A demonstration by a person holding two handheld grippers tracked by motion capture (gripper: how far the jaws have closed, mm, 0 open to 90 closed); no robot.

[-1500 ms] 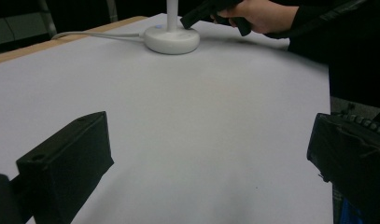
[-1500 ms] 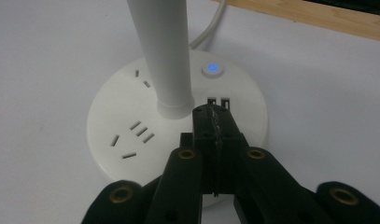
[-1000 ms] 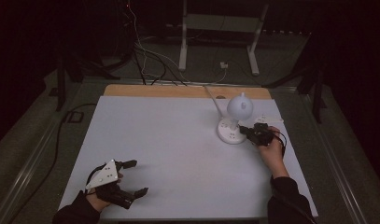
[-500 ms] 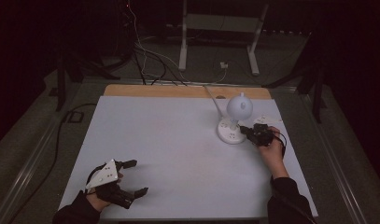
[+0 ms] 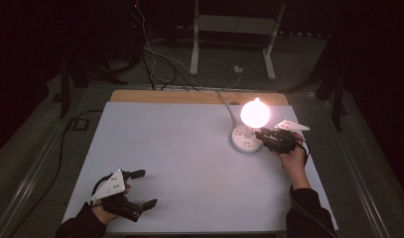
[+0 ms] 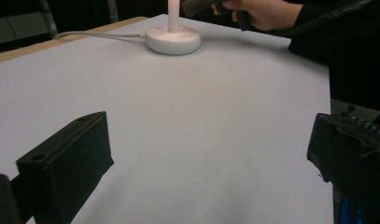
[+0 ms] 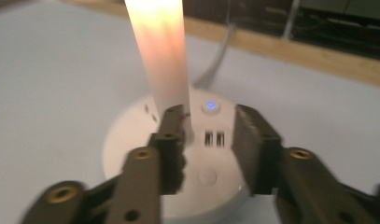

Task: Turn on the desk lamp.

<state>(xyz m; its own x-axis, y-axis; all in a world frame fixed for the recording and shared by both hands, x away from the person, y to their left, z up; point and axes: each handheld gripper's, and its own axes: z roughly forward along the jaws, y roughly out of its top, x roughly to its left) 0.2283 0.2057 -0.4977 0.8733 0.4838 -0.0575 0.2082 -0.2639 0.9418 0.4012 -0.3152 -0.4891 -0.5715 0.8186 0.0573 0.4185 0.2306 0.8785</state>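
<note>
On a white table (image 5: pixel 189 163), a lit lamp (image 5: pixel 254 113) glows atop its round white base (image 5: pixel 244 144) at the far right, its stem upright. The right gripper (image 5: pixel 266 137) hangs just beside the base, jaws apart and low over its top, the stem just ahead of its left jaw. The left gripper (image 5: pixel 145 188), jaws wide apart and empty, rests well apart at the near left.

Lamp (image 5: pixel 254 115) lit, globe glowing orange-white atop upright white stem; round white base (image 5: pixel 245 143) flat on worktop (image 5: pixel 189 163), toward its far right part; base top has sockets, two small slots and a blue-lit button (image 7: pixel 210 106); white cord (image 5: pixel 227 106) runs from base toward worktop's wooden far edge.
</note>
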